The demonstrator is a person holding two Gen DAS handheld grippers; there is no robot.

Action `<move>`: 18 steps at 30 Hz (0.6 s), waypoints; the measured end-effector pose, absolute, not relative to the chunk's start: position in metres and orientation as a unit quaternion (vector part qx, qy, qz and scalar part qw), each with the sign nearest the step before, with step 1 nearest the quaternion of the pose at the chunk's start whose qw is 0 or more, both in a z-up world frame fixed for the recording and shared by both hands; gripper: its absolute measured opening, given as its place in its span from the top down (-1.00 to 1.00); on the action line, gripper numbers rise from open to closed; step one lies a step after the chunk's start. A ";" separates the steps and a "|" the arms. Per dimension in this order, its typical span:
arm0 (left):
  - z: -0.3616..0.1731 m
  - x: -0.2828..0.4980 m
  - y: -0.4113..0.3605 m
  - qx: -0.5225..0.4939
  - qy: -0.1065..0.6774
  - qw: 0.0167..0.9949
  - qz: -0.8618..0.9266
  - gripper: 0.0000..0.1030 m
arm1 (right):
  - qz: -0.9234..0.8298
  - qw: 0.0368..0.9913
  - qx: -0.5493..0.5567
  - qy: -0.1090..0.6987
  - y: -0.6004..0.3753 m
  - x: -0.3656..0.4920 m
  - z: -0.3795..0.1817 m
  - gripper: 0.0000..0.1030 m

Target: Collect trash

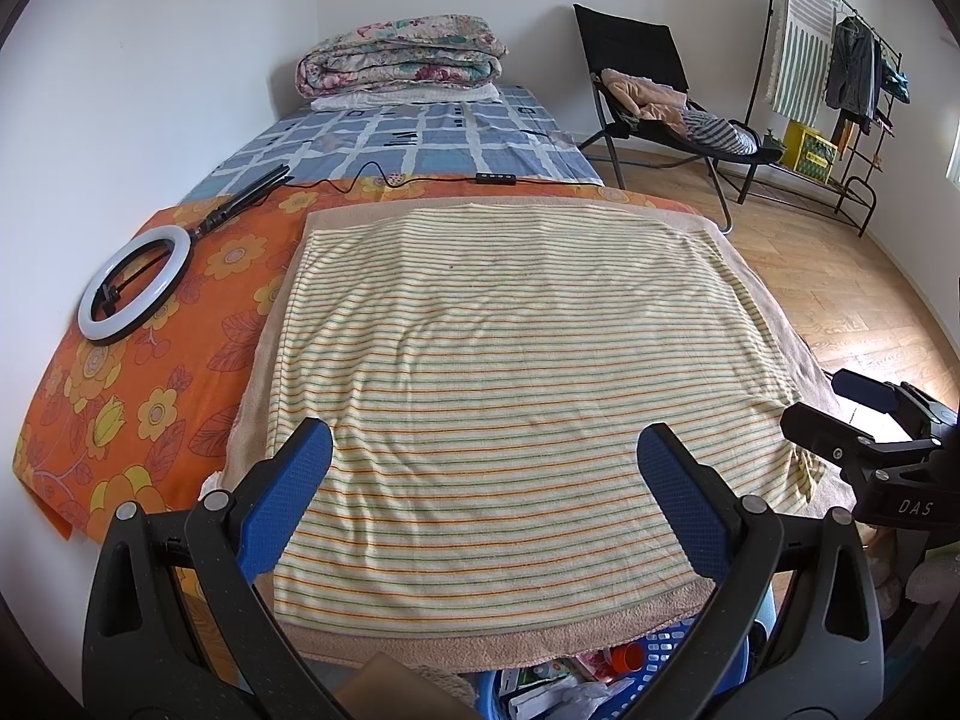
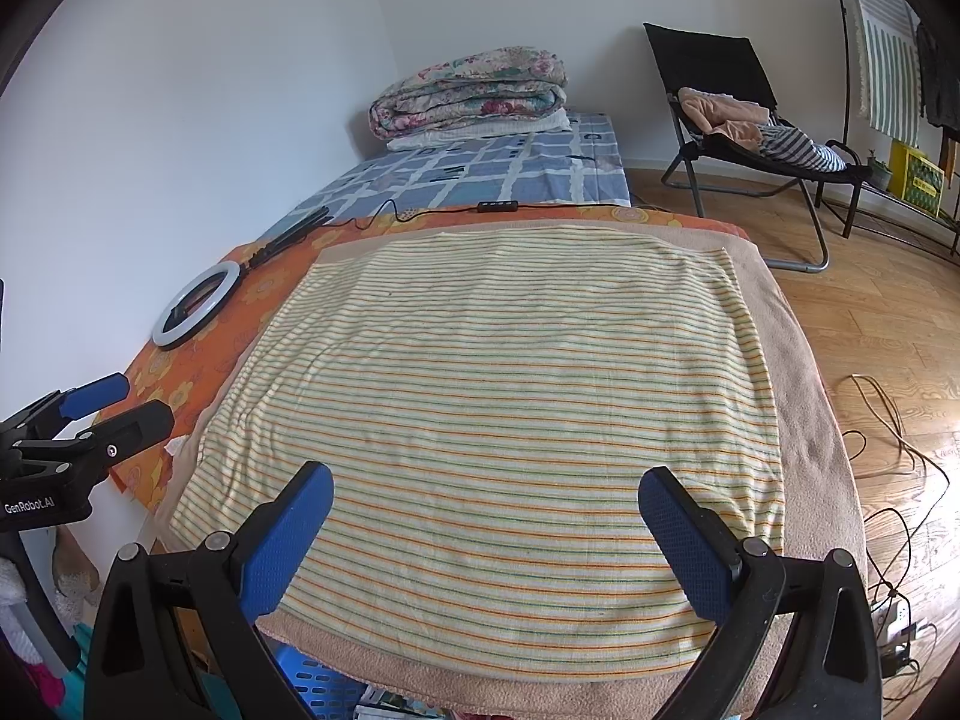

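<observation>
1. My left gripper hangs released over the near end of the bed; its blue pads stand wide apart with only the striped towel showing between them; they grasp nothing.
2. My right gripper is likewise spread wide and empty above the same towel; from my left wrist view I see it at the right edge, and from my right wrist view the left one sits at the left edge; the two are well apart, side by side.
3. The trash lies in a blue slotted basket just below the near edge of the bed, beneath both grippers; in it I can make out crumpled white paper, an orange-red piece and some printed packaging; the rest is too cut off to tell.
4. The striped towel lies flat on a tan blanket, which covers an orange flowered sheet; no trash shows on the towel itself.
5. A ring light lies on the orange sheet beside the wall, its cable running across the bed; beyond it sit a blue checked sheet and a folded floral quilt.
6. On the wooden floor to the right stand a black folding chair piled with clothes and a clothes rack.
</observation>
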State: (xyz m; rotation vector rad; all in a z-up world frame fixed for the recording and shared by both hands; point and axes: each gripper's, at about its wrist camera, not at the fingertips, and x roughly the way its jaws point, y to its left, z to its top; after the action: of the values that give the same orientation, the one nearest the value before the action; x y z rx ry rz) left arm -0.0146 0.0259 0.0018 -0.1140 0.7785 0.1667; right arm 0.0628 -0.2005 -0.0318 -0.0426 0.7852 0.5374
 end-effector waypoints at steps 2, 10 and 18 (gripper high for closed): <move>0.002 -0.015 0.026 -0.056 0.379 0.920 0.081 -1.00 | 0.259 0.889 -0.020 0.378 -0.200 0.062 -0.032 -0.99; -0.001 -0.014 0.026 -0.050 0.384 0.918 0.084 -1.00 | 0.259 0.889 -0.020 0.378 -0.201 0.063 -0.032 -0.99; -0.006 -0.018 0.024 -0.049 0.387 0.917 0.083 -1.00 | 0.259 0.888 -0.020 0.379 -0.200 0.063 -0.032 -0.99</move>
State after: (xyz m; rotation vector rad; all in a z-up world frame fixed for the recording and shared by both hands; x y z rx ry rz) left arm -0.0175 0.0242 -0.0062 -0.1015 0.7965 0.1708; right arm 0.0625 -0.2005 -0.0321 -0.0425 0.7869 0.5378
